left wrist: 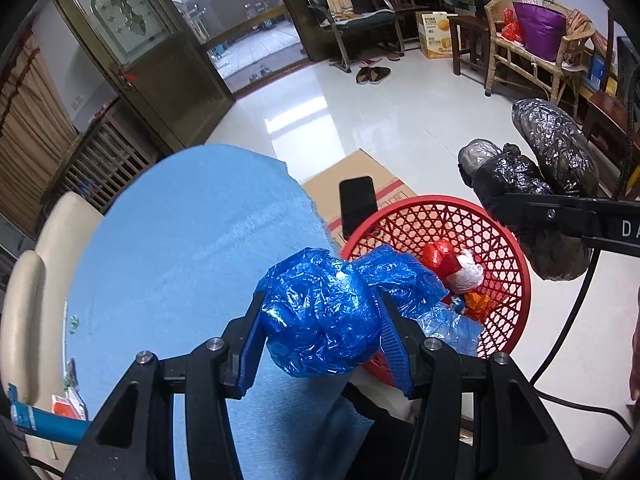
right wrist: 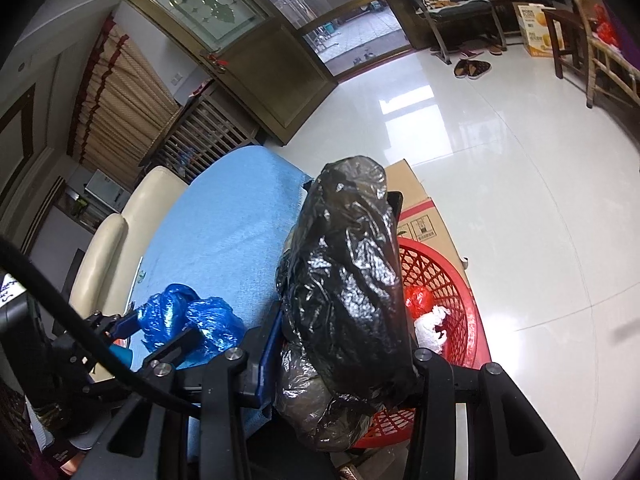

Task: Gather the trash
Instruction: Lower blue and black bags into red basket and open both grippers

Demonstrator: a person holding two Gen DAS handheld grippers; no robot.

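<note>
Blue cloth (left wrist: 180,240) over table, 9 o'clock of left view; cream chair (left wrist: 24,300) at its left edge. Black phone (left wrist: 358,202) upright at centre, against cardboard box (left wrist: 360,172). Open glazed door (left wrist: 132,40) at 11 o'clock; slippers (left wrist: 373,75) on white tiled floor (left wrist: 380,120) at 12; wicker chair (left wrist: 536,48) with purple cushion (left wrist: 538,30) at 2 o'clock

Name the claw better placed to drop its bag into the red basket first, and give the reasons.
Probably right. The right claw holds the black bag partly over the red basket, while the left claw holds its blue bag mostly above the blue cloth beside it.
</note>
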